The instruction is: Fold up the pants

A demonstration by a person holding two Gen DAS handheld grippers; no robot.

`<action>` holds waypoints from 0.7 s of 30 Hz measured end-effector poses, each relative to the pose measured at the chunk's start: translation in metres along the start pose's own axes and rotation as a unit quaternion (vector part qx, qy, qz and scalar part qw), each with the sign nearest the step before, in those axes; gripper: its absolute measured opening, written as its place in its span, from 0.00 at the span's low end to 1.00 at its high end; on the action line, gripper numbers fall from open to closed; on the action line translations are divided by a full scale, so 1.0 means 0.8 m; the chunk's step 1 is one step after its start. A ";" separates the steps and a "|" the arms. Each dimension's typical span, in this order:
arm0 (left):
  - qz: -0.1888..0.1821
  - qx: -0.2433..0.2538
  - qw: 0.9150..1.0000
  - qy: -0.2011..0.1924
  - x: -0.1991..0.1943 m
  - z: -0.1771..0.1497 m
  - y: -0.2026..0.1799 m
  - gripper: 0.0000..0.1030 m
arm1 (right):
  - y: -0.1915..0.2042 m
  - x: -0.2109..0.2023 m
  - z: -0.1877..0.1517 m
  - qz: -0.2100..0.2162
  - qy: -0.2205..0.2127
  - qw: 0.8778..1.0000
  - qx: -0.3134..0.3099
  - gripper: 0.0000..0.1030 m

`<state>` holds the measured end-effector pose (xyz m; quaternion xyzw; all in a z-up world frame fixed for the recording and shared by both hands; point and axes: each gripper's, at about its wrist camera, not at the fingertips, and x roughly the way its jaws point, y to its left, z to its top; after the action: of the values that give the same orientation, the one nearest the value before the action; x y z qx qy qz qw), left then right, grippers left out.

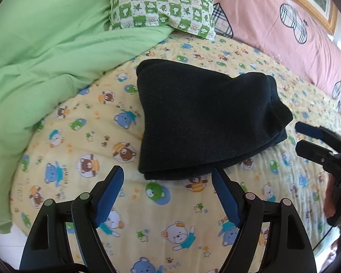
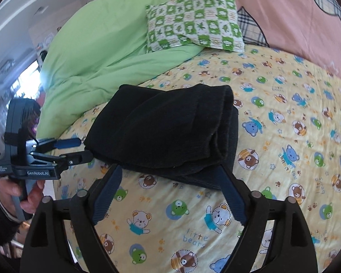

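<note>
One pair of dark navy fleece pants lies folded into a thick, compact bundle in the middle of the bed, on the yellow bear-print sheet. Both tools stand clear of it: the left tool hangs just short of the near edge, jaws spread wide and empty; the right tool sits likewise at the other side, jaws wide, nothing between them. The fold looks finished, so the sensible move is to draw away without snagging the layers. Beyond lie a light green quilt, a green-and-white checked pillow and a pink cover.
</note>
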<state>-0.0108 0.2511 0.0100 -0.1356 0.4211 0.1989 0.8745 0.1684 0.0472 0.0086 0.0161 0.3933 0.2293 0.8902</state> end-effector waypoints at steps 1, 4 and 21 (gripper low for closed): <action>0.007 0.004 1.000 0.001 -0.001 -0.001 -0.001 0.78 | 0.002 0.000 0.000 -0.002 0.001 1.000 -0.005 0.85; 0.033 0.015 0.999 -0.002 -0.004 -0.003 -0.006 0.78 | 0.006 -0.001 0.001 -0.009 0.007 1.000 -0.017 0.86; 0.070 0.063 0.996 0.007 -0.008 -0.017 -0.029 0.82 | 0.023 0.009 0.000 -0.013 0.031 0.998 -0.055 0.89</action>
<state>-0.0128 0.2234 0.0082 -0.0522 0.4476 0.2320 0.8620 0.1655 0.0663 0.0074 -0.0449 0.4075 0.2397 0.8800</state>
